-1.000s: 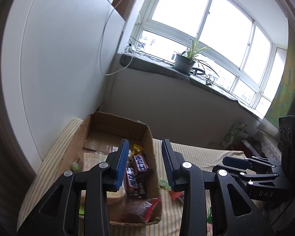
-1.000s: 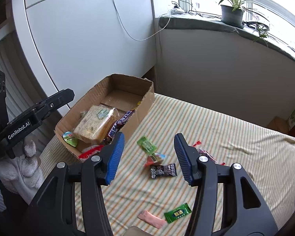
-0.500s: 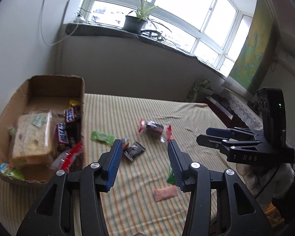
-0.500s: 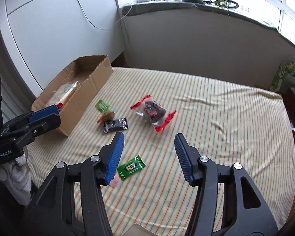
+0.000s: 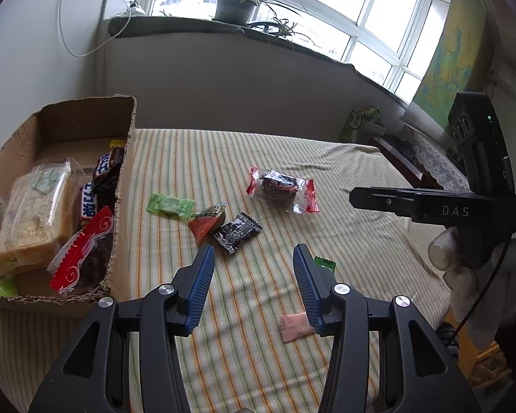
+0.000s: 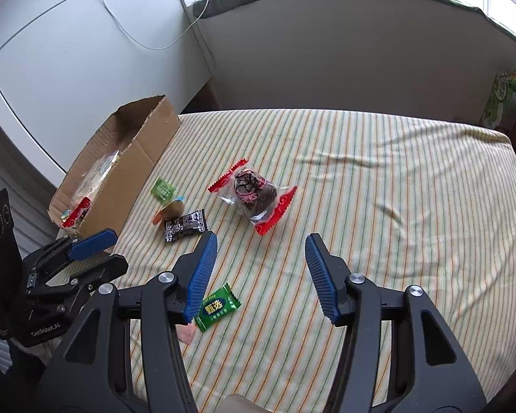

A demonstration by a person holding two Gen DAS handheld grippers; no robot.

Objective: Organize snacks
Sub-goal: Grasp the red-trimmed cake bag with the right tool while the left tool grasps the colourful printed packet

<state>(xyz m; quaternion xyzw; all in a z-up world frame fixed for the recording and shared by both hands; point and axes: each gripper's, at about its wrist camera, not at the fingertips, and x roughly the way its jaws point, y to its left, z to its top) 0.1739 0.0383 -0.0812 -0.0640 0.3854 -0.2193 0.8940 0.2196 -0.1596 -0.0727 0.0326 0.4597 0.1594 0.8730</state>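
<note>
A bed with a striped sheet (image 6: 378, 206) holds a cardboard box (image 6: 134, 172), a red-ended snack pack (image 6: 254, 196), small candies (image 6: 185, 229), and maybe a pink wrapper (image 5: 294, 325).

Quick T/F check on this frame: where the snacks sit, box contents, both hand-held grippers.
1. The cardboard box is empty. False: it holds bread and other snacks.
2. The left hand-held gripper holds nothing. True.
3. The red-ended dark cake pack lies on the striped sheet. True.
4. The right hand-held gripper grips the green candy. False: its jaws are open, the candy lies on the sheet.
</note>
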